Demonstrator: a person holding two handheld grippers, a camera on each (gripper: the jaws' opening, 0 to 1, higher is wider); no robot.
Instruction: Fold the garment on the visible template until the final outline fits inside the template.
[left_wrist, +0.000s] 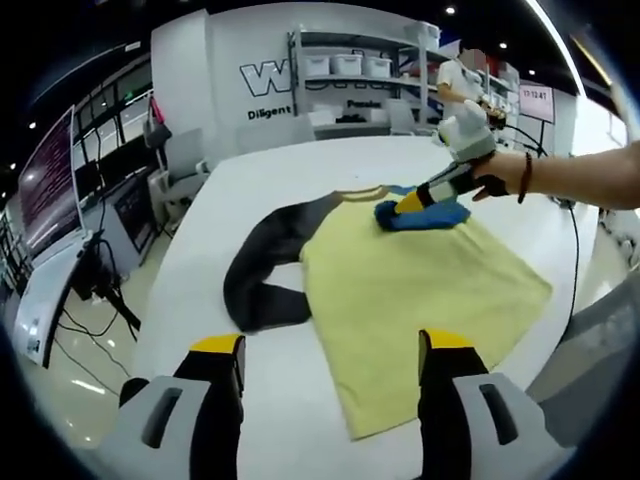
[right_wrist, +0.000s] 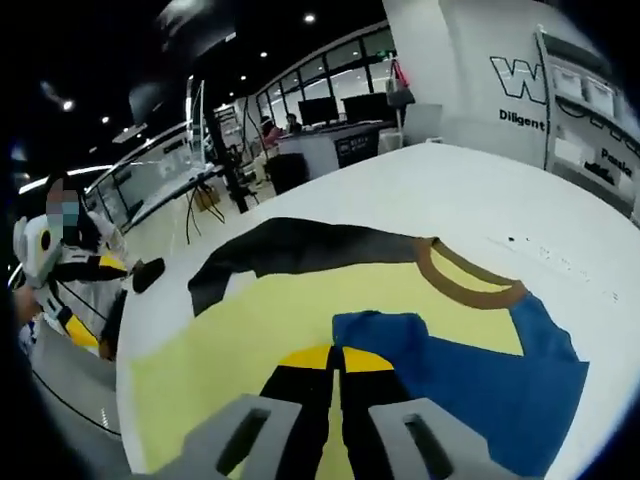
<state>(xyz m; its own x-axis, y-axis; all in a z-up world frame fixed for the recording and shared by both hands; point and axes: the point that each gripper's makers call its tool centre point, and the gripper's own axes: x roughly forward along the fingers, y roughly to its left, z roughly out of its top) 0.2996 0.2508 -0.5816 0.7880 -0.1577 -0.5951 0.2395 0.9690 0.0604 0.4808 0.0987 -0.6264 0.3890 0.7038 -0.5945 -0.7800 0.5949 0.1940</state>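
Firstly, in the left gripper view we see one yellow T-shirt (left_wrist: 420, 285) lying flat on the white bench (left_wrist: 290, 165), with one dark grey sleeve (left_wrist: 265, 265) stretched out to its side and one blue sleeve (left_wrist: 425, 215) bunched on the yellow body near the collar. The left hand-held gripper (left_wrist: 335, 350) hovers at the near edge with its two yellow-tipped jaws spread wide, holding nothing. Across the bench, a person's hand (left_wrist: 495, 178) carries the right hand-held gripper (left_wrist: 408, 203), whose tip sits on the blue sleeve. On the back wall we read a large "W" and, below it, "Diligent" — the rest is cut off; shelving (left_wrist: 365, 75) with white bins stands beside it, and a red display at the far side reads roughly "13:12:41".

Next, the right gripper view brings us close to the neck of the T-shirt (right_wrist: 270, 320): one brown collar band (right_wrist: 465, 285), the blue sleeve (right_wrist: 480, 370) folded over the yellow, and the dark grey sleeve (right_wrist: 300, 250) beyond. The right hand-held gripper (right_wrist: 335, 358) has its jaws pressed together — they pinch the edge of the blue sleeve. The left hand-held gripper (right_wrist: 80, 300) appears at the far edge of the bench (right_wrist: 460, 190). We again read "W" and "Diligent" on the wall, and two dark monitors (right_wrist: 345, 107) stand on desks behind.
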